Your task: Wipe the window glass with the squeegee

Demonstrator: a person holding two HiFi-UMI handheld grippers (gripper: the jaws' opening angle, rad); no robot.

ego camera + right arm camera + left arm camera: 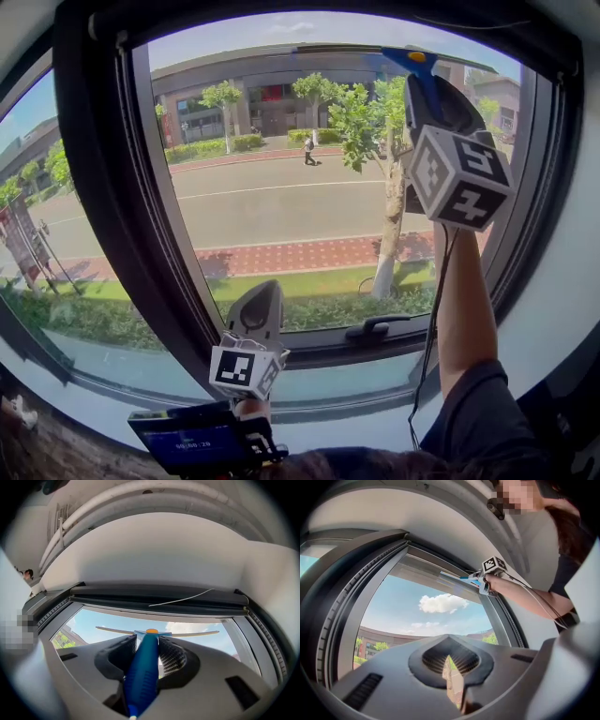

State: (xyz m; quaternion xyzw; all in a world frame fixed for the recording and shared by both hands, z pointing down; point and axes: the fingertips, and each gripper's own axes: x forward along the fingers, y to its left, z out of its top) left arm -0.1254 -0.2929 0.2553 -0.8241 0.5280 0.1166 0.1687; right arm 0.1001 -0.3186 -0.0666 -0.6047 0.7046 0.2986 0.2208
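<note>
The squeegee [413, 66] has a blue handle with an orange dot at its head. Its pale blade [157, 632] lies crosswise near the top edge of the window glass [281, 187]. My right gripper [427, 94] is raised at the pane's upper right and shut on the handle [143, 672]. From the left gripper view, the squeegee [461, 577] and the right gripper [487, 576] show high against the frame. My left gripper [258, 314] hangs low near the sill, pointing up at the glass, with its jaws [450, 660] shut on nothing.
A dark window frame [103, 216] surrounds the pane, with a mullion [155, 187] on the left. A black latch handle [375, 328] sits on the bottom rail. A device with a blue screen [192, 439] is below the left gripper. Street and trees lie outside.
</note>
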